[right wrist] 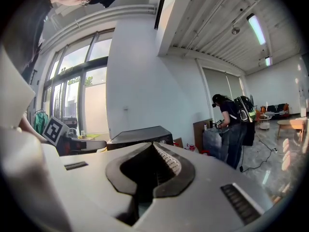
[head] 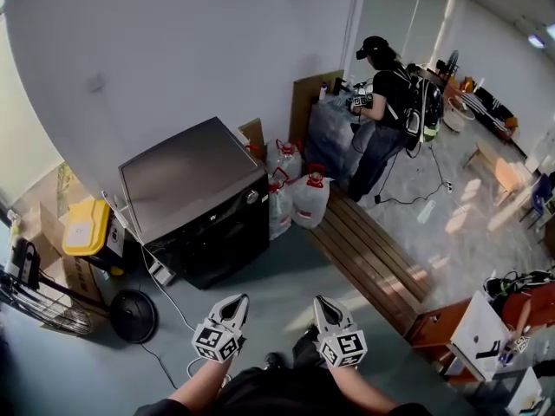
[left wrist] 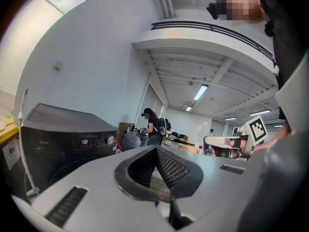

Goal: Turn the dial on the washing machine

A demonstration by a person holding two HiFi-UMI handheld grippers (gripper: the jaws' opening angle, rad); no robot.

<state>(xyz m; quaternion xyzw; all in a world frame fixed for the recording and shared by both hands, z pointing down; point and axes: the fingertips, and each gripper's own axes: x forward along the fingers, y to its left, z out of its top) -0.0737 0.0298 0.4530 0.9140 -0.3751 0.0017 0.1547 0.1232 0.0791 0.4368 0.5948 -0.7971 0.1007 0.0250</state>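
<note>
Room inventory, taken from the floor.

- Washing machine: one, dark, with a flat lid. It stands with its back to the white wall and its front faces the open floor.
- Dial: one, pale and round, at the right end of the machine's front panel. Nothing touches it.
- Left gripper: one, jaws drawn together at the tips with nothing between them. It is held low in front of the person, well apart from the machine.
- Right gripper: one, jaws likewise closed and empty, just beside the left one.
- Water jugs: three counted, clear with red caps, clustered at the machine's right front corner.
- Yellow-lidded box: one, close to the machine's left side.
- Black round stand base: one, on the floor to the left front.
- White cable: one, trailing from the machine's left corner across the floor towards the left gripper.
- Slatted wooden bench: one, running along the right edge of the grey floor.
- Second person: one, standing at the far end by the jugs.

Clearance: the grey floor between the grippers and the machine's front lies open, bounded by the cable on the left and the bench on the right.
</note>
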